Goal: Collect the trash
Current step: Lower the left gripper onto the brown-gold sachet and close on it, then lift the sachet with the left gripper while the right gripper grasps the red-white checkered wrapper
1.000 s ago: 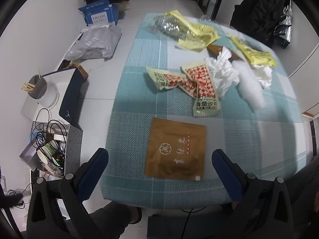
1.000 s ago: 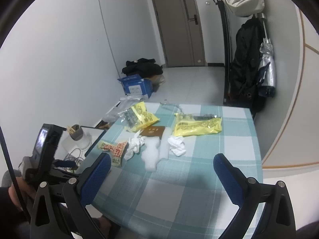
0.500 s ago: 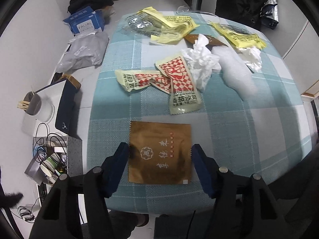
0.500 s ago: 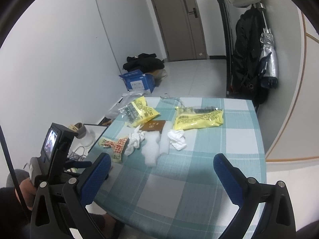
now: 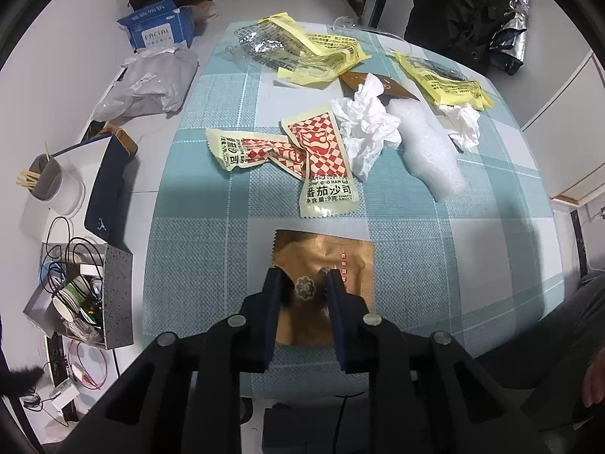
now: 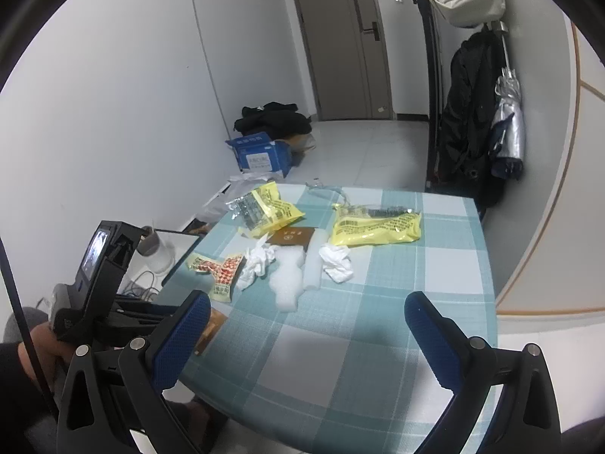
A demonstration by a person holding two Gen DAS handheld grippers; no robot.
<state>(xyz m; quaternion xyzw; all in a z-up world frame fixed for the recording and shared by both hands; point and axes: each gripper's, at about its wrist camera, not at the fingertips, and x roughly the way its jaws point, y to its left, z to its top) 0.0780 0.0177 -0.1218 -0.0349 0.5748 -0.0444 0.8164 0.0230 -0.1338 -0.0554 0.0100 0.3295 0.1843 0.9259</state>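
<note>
A: Which step is in hand?

B: The 1st pickup, I'd say. The left gripper (image 5: 302, 278) has just been closing its fingers on the brown sachet (image 5: 332, 261), which lies at the near edge of the counter (image 5: 211, 249). The foil is bunched up between the pads, so they are pinching it.

A: And the right gripper (image 6: 306, 319)?

B: It hovers over the counter with its fingers spread wide, nothing between them.

A: What is left?

B: Nearly everything. 2 red-checked sauce packets (image 5: 321, 151), crumpled tissue (image 5: 365, 128), a white foam sheet (image 5: 431, 151) and yellow wrappers (image 5: 314, 53) lie further back.

A: Next move?

B: Probably lift the sachet clear. It is thin and slick, so the pinch must hold the fold. I see no bin on the counter, so where it goes I cannot tell.
</note>
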